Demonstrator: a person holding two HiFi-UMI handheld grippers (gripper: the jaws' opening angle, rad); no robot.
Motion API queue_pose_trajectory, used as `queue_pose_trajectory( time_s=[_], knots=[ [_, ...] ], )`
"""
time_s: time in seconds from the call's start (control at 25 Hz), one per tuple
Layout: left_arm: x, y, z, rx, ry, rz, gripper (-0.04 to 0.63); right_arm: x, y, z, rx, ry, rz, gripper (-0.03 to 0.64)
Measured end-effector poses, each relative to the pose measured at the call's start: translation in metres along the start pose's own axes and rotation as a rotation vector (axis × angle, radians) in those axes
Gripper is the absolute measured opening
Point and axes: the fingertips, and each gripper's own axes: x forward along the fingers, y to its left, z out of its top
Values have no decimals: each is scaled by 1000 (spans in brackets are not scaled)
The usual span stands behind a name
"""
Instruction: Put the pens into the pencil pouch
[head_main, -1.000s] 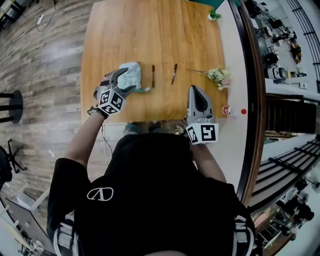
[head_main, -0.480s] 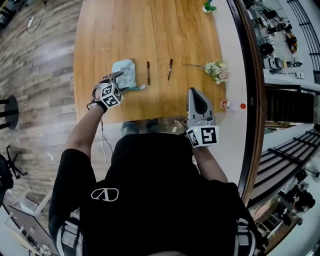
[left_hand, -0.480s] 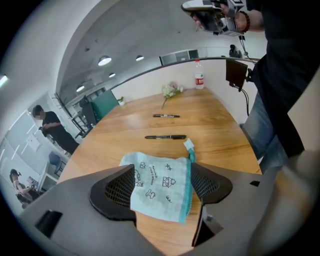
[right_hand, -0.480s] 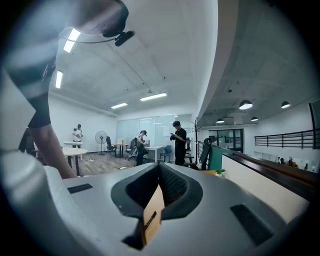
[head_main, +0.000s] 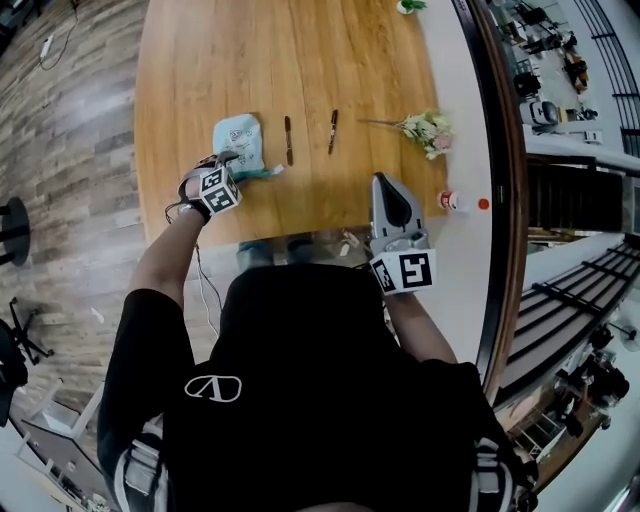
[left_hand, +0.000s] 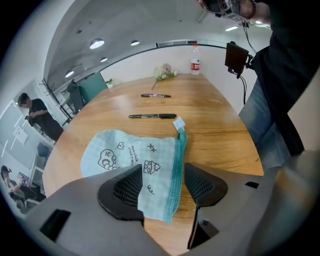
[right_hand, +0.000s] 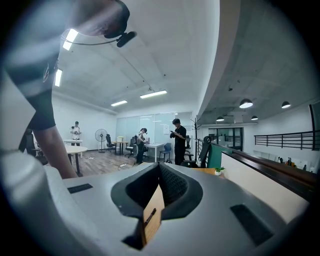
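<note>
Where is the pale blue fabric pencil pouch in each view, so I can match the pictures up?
Head view: the pale blue fabric pencil pouch lies left of centre in the upper part, on the wooden table.
Left gripper view: lower centre, flat on the wood, teal zipper edge to its right.
Right gripper view: not in it.
Shared landmark: the black pen nearest the zipper, seen in the head and left gripper views.

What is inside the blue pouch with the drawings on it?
The pouch lies flat on the table, and its own fabric covers the inside, so that is hidden. The near pen and the far pen lie outside it.
</note>
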Motion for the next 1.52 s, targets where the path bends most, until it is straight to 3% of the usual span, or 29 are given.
queue_pose_trajectory(
  time_s=[0.12, 0.28, 0.48, 1.16, 1.52],
  knots=[
    [5, -5, -8, -1, 36, -23, 213, -1, 0, -2, 1, 5, -6, -2],
    [7, -9, -8, -13, 48, -43, 41, -2, -3, -4, 6, 9, -11, -2],
    [4, -6, -1, -98, 24, -72, 25, -2, -4, -3, 12, -2, -11, -2],
    [-123, 76, 86, -778, -498, -29, 17, 6, -24, 9, 75, -70, -31, -2],
    [-201, 84, 134, -977, -758, 46, 17, 15, -32, 9, 104, -87, -36, -2]
  ],
)
